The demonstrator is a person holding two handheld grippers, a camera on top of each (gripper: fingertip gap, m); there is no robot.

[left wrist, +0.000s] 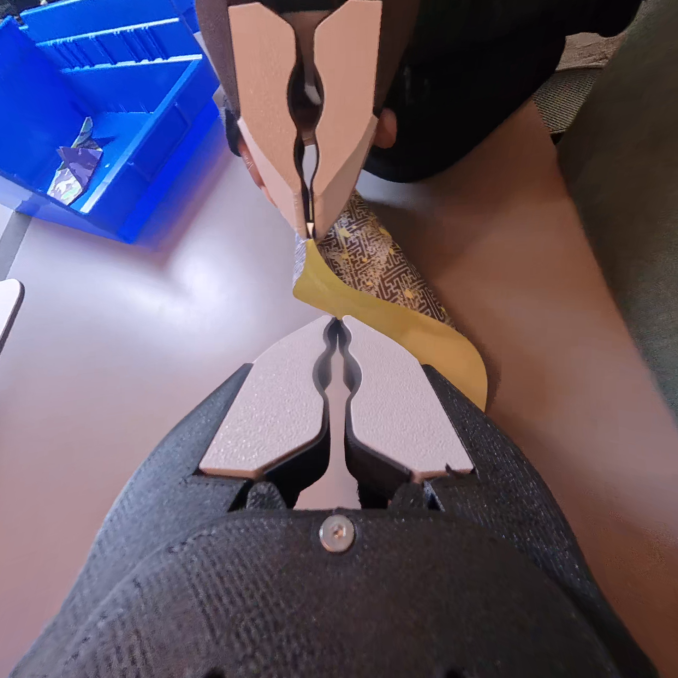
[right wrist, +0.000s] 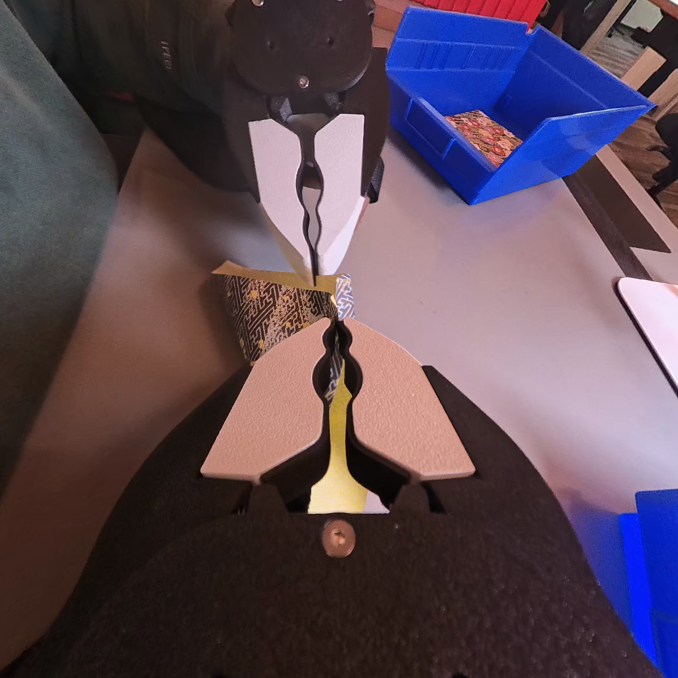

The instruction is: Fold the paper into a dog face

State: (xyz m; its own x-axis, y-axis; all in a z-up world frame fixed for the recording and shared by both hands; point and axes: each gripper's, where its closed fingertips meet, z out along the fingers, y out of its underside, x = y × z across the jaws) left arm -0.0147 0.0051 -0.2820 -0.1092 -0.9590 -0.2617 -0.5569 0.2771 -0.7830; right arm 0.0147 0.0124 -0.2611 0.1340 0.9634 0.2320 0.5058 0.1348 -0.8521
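Observation:
The paper is dark with a pale maze pattern and gold flecks, and its back is yellow. It hangs curved between my two grippers above the grey table. My left gripper is shut on the paper's yellow edge. My right gripper faces it from the far side and is shut on another corner. In the right wrist view, my right gripper is shut on the paper, and yellow shows between its fingers. My left gripper pinches the far yellow edge.
A blue bin at the far left holds folded paper pieces. Another blue bin holds a red-patterned sheet. A white board lies at the table's right edge. A person in dark clothing sits close behind. Tip to tip, the grippers are about 4 centimeters apart.

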